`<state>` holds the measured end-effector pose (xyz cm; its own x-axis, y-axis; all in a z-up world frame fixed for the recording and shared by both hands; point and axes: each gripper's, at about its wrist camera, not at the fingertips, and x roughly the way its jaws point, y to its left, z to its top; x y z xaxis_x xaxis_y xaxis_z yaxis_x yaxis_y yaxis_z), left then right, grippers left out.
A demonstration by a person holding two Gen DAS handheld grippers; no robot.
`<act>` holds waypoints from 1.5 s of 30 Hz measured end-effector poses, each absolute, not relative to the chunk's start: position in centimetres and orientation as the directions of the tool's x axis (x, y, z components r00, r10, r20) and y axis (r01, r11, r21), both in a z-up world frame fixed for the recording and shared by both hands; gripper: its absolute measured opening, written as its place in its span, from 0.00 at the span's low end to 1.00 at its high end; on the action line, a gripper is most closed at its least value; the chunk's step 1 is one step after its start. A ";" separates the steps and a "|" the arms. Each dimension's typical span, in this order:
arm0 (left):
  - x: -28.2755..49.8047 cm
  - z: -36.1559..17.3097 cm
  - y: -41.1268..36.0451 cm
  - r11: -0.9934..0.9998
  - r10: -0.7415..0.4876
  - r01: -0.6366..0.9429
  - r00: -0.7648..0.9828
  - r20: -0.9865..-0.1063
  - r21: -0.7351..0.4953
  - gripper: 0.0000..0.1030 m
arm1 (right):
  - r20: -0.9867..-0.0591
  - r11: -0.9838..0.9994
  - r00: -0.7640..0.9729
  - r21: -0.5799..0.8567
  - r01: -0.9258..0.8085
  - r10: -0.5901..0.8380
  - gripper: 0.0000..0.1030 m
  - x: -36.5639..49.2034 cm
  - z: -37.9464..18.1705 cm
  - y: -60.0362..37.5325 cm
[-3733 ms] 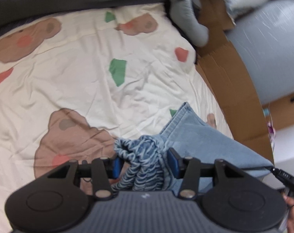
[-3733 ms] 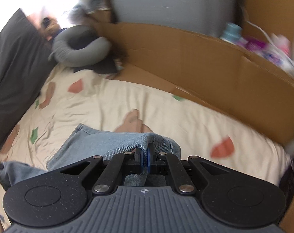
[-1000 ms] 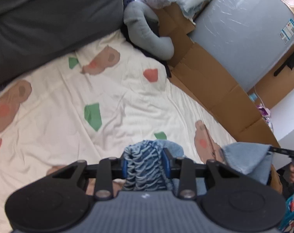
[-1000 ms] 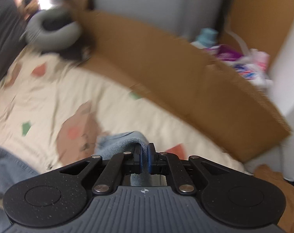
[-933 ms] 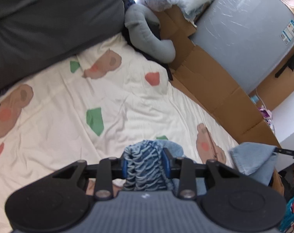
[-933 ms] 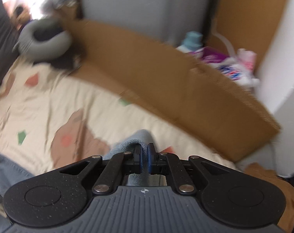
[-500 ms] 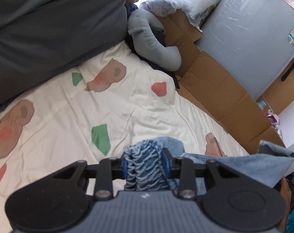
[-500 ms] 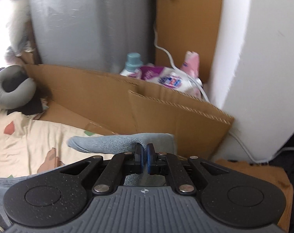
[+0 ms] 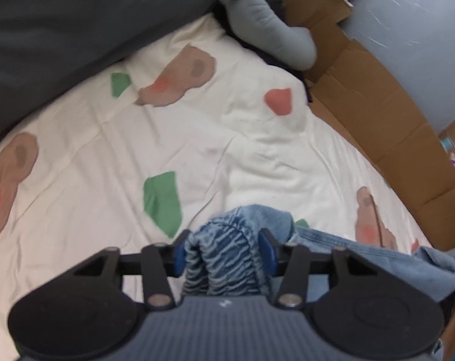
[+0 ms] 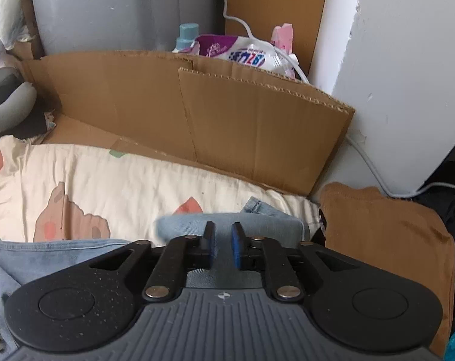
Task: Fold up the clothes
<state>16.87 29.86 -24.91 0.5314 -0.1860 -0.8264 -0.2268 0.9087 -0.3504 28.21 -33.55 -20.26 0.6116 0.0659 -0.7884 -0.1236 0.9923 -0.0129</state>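
Note:
Light blue jeans [image 9: 362, 255] lie stretched across a cream bedsheet [image 9: 197, 150] printed with bears. My left gripper [image 9: 224, 248] is shut on the bunched elastic waistband [image 9: 224, 258] of the jeans. In the right wrist view the jeans' leg end [image 10: 257, 225] lies on the sheet [image 10: 122, 180] near the bed's edge. My right gripper [image 10: 221, 248] stands open just over that leg end, with a gap between its blue pads and denim showing below it.
A cardboard wall [image 10: 197, 114] runs along the bed's far side, with bottles and bags behind it. A grey neck pillow [image 9: 266, 27] and dark grey bedding [image 9: 77, 15] lie at the head. A brown cloth [image 10: 383, 225] lies past the bed's corner.
The right gripper has opened and let go of the jeans' leg, which now lies on the sheet. The left gripper has come lower toward the bed, still holding the waistband.

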 end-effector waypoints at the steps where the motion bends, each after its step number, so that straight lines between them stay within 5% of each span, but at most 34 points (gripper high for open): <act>1: 16.4 -25.1 30.0 0.904 -0.179 -0.241 0.538 -0.824 -0.354 0.58 | -0.789 0.992 0.609 -0.001 -0.126 0.077 0.35 27.9 -20.2 -33.6; 18: 4.0 -22.5 31.0 0.872 -0.180 -0.313 0.510 -0.841 -0.377 0.66 | -0.747 0.938 0.575 0.198 -0.285 0.333 0.48 21.6 -10.9 -32.0; 22: 1.1 -21.1 30.4 0.865 -0.190 -0.318 0.507 -0.840 -0.387 0.67 | -0.725 0.917 0.580 0.191 -0.349 0.372 0.57 20.9 -7.1 -30.4; 28: -1.7 -19.4 29.6 0.867 -0.171 -0.326 0.516 -0.840 -0.377 0.69 | -0.701 0.879 0.572 0.172 -0.444 0.426 0.58 21.4 -3.5 -26.7; 45: -8.5 -21.8 28.2 0.812 -0.164 -0.413 0.516 -0.841 -0.412 0.68 | -0.761 0.660 0.352 0.130 -0.740 0.544 0.59 23.9 -5.4 -10.4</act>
<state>-8.45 28.23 -21.76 0.5160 -0.1637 -0.8408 -0.4132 0.8122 -0.4118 23.88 -10.45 -5.36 0.3522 0.5444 -0.7613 -0.7398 0.6602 0.1299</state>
